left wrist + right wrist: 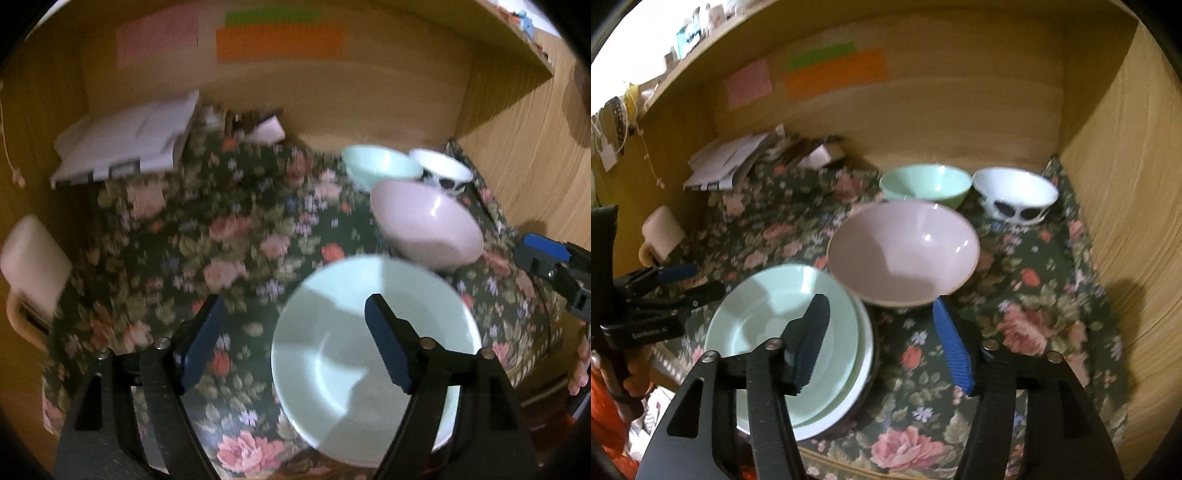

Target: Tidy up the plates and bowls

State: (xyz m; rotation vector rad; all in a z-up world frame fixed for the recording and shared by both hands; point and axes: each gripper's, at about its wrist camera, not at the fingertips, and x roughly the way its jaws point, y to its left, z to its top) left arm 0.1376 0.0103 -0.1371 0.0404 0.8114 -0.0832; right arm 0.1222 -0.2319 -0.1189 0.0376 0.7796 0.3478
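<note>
Jaws of the left gripper [291,332] stand wide apart and hold nothing; the mint-green plate [373,339] lies below them, with the right-hand finger over its well and the other finger over the floral cloth [207,229] beside the plate. Jaws of the right gripper [881,339] are likewise spread and empty, one finger above the same mint-green plate [775,314], the other just in front of the near rim of the pink bowl [905,254], with bare cloth [1015,314] between them. In the right wrist view the mint-green plate tops a short stack, a white plate [866,354] showing beneath its edge. The pink bowl, wide and conical, sits upright just behind the stack and appears empty. Farther back, side by side, stand a smaller mint-green bowl [925,184] and a white bowl with black markings [1015,195]; their interiors also look empty. All dishes are smooth and glossy, with highlights on their rims. The surface is covered with a dark, rose-patterned cloth and enclosed by wood-grain panels [1126,184]. Loose white papers [125,140] lie at the far left corner, and coloured sticky notes [277,40] are fixed to the back panel. Motion blur softens fine detail.
</note>
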